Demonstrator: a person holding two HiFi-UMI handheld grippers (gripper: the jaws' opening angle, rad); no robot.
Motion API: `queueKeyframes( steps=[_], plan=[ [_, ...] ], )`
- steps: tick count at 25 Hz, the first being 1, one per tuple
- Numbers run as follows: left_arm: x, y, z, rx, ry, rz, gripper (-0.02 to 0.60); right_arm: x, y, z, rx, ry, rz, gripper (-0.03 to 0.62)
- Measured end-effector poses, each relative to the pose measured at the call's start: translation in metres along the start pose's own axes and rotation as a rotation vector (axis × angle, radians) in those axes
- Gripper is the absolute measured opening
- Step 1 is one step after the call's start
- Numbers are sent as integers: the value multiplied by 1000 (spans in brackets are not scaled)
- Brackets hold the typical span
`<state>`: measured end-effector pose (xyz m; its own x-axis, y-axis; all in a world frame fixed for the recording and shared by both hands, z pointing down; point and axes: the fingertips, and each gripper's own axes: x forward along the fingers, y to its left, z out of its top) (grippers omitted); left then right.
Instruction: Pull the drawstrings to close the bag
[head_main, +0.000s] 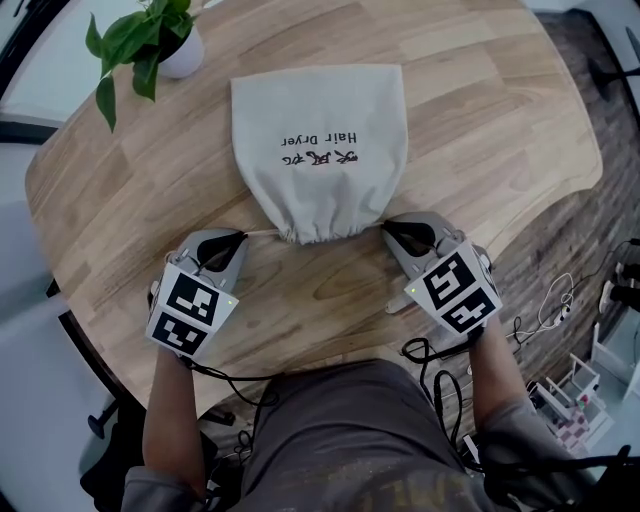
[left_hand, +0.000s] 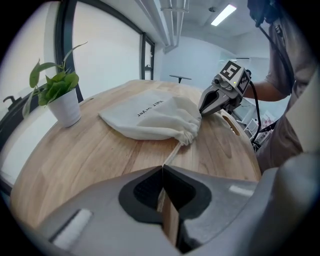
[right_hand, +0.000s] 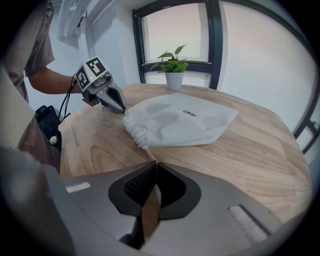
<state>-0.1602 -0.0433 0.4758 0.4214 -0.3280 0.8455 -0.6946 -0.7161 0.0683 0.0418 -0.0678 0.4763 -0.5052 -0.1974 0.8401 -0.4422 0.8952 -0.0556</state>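
Note:
A cream cloth bag (head_main: 318, 140) printed "Hair Dryer" lies flat on the round wooden table (head_main: 480, 150), its mouth (head_main: 318, 232) gathered tight and facing me. A drawstring (head_main: 262, 233) runs out of the mouth to the left into my left gripper (head_main: 238, 237), which is shut on it. My right gripper (head_main: 388, 228) is shut on the other drawstring at the mouth's right side. In the left gripper view the drawstring (left_hand: 172, 153) runs taut from the bag's puckered mouth (left_hand: 187, 136) into the closed jaws. In the right gripper view the bag (right_hand: 180, 120) lies ahead, its cord (right_hand: 148, 153) entering the jaws.
A small potted plant (head_main: 150, 40) in a white pot stands at the table's far left. The table's near edge (head_main: 330, 365) runs just in front of my body. Cables (head_main: 545, 315) and a shelf rack lie on the floor to the right.

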Motion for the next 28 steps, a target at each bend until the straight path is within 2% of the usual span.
queueKeyframes(
  steps=[18, 23, 28],
  plan=[
    [-2, 1, -4, -20, -13, -2, 9, -4, 1, -7, 12, -12, 3, 35],
    [-10, -2, 1, -23, -27, 25, 9, -8, 2, -7, 21, -7, 0, 35],
    [-37, 3, 24, -22, -88, 93, 9, -37, -6, 16, 21, -77, -42, 35]
  ],
)
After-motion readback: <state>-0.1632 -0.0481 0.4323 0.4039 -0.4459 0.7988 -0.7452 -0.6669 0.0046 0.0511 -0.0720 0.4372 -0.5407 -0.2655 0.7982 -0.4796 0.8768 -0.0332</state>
